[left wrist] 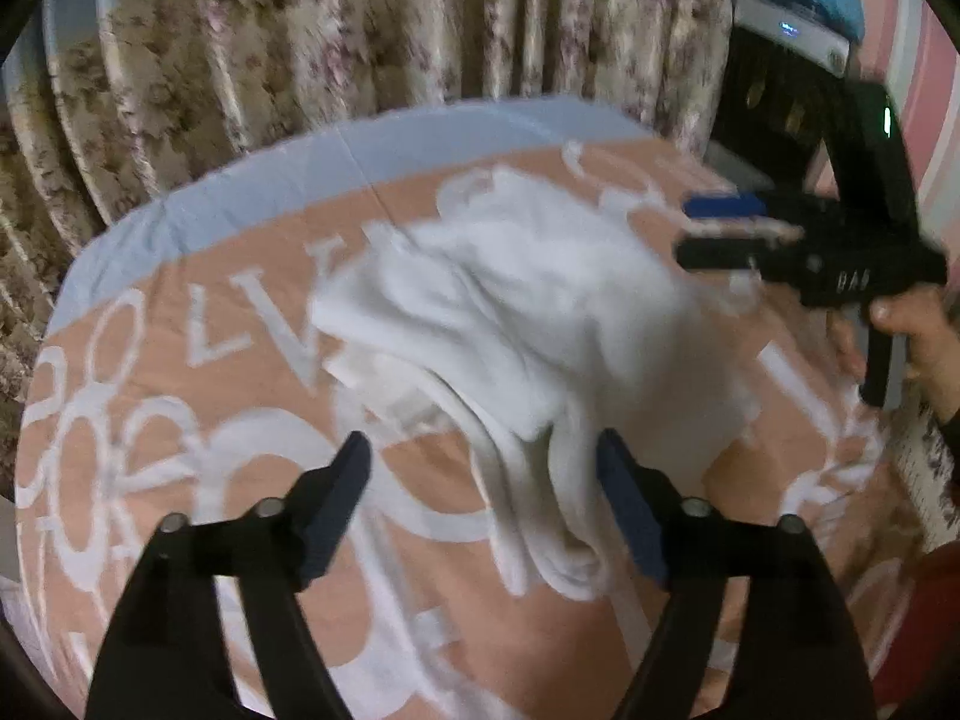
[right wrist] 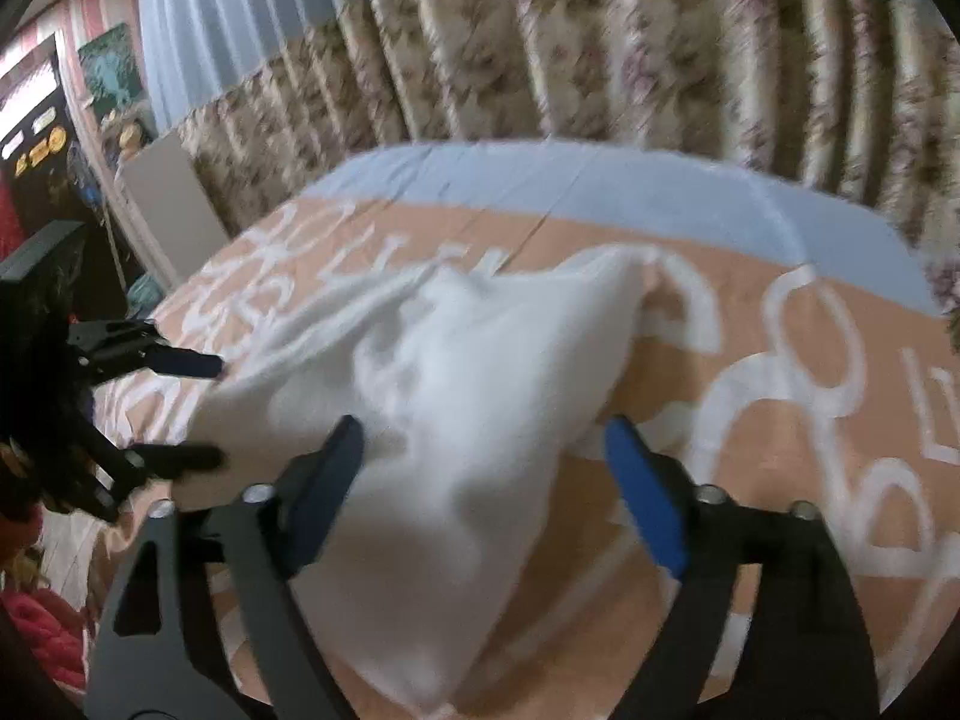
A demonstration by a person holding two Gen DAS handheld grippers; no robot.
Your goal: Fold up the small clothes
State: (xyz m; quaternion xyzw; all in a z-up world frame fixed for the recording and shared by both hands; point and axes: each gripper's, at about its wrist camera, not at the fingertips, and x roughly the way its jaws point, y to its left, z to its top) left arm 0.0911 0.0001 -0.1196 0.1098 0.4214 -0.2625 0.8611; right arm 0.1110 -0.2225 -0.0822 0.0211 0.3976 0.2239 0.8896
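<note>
Both tools, left tool (left wrist: 483,507) and right tool (right wrist: 486,492), are gaping open, gripping nothing; white garment (left wrist: 516,312) is lying crumpled just ahead on the bed (left wrist: 180,420), between them.

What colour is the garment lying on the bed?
White. The garment shows best in the right wrist view, crumpled on the peach bedspread.

White cloth (left wrist: 528,312), a small soft garment, lies bunched & part folded on the bed w/ the peach cover. Layers stacked, w/ thick rolled edges showing at the near end in the left wrist view. In the right wrist view it looks like a puffy lump, one corner sticking up at the far side. Pics are blurry, so can't tell what kind of garment.
</note>
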